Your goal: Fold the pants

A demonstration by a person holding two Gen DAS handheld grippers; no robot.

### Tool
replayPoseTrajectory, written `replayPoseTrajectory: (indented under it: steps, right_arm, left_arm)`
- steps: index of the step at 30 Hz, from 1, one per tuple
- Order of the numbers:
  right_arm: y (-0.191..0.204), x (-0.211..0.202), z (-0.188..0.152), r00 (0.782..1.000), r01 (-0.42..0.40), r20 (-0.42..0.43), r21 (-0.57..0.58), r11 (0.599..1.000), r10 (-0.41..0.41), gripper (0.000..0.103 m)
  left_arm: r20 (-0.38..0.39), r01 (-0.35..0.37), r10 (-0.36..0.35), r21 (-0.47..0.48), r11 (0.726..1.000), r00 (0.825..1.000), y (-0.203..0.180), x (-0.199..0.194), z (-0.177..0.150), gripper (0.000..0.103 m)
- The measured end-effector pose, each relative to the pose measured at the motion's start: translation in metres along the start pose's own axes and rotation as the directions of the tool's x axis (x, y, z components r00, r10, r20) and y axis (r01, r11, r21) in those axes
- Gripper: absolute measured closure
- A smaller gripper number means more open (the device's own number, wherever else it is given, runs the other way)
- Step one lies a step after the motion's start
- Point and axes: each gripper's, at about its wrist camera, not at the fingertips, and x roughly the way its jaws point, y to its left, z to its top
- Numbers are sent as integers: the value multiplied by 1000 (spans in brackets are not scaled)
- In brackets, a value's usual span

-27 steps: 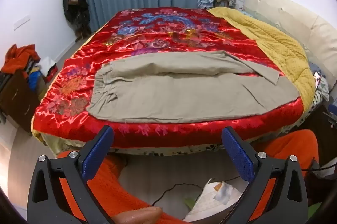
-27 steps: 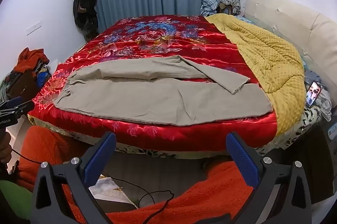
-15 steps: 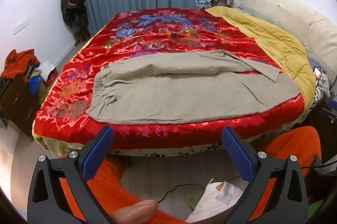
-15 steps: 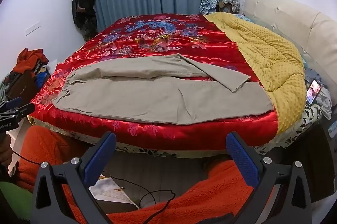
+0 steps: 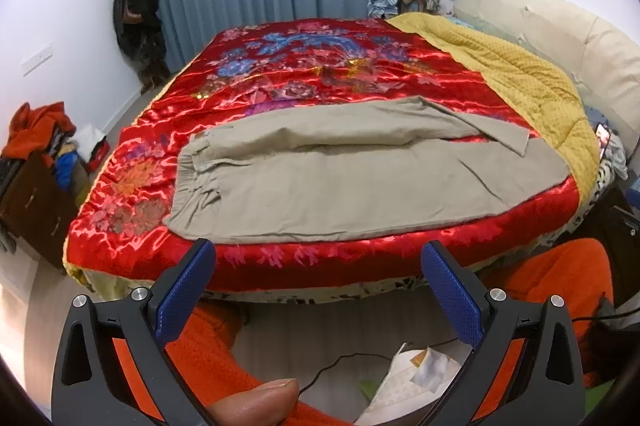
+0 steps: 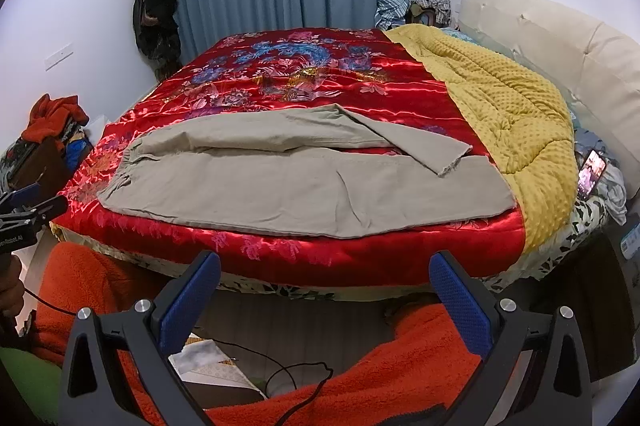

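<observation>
Beige pants point(image 5: 340, 181) lie flat across the near part of a red floral bedspread point(image 5: 304, 73), waistband at the left, legs running right. The far leg's hem is folded over at the right point(image 6: 436, 149). The pants also show in the right wrist view point(image 6: 288, 189). My left gripper point(image 5: 318, 266) is open and empty, held off the bed in front of its near edge. My right gripper point(image 6: 324, 278) is open and empty, also short of the near edge. The left gripper shows at the left edge of the right wrist view point(image 6: 24, 214).
A yellow blanket point(image 6: 504, 97) covers the bed's right side beside a cream headboard point(image 6: 560, 37). A phone point(image 6: 591, 173) lies at the right edge. Clothes pile on a dresser at left point(image 5: 36, 129). Orange-clad legs point(image 6: 360, 378), cables and paper sit below the grippers.
Both grippers have risen a little and moved slightly toward the bed. The pants have not moved.
</observation>
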Motion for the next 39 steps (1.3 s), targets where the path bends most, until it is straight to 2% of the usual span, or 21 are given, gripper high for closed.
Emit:
replayPoseTrajectory:
  steps: [16, 29, 39]
  right_arm:
    - [2, 1, -1, 1000, -6, -11, -1, 1000, 6, 0]
    - [5, 5, 6, 1000, 3, -9, -2, 1000, -3, 0]
    - [3, -3, 4, 996, 64, 58, 12, 998, -65, 0]
  left_arm:
    - [-13, 0, 0, 10, 1000, 1000, -1, 6, -2, 1]
    - [8, -3, 3, 19, 1000, 1000, -2, 6, 1, 0]
    - [15, 10, -10, 14, 1000, 1000, -5, 3, 4, 0]
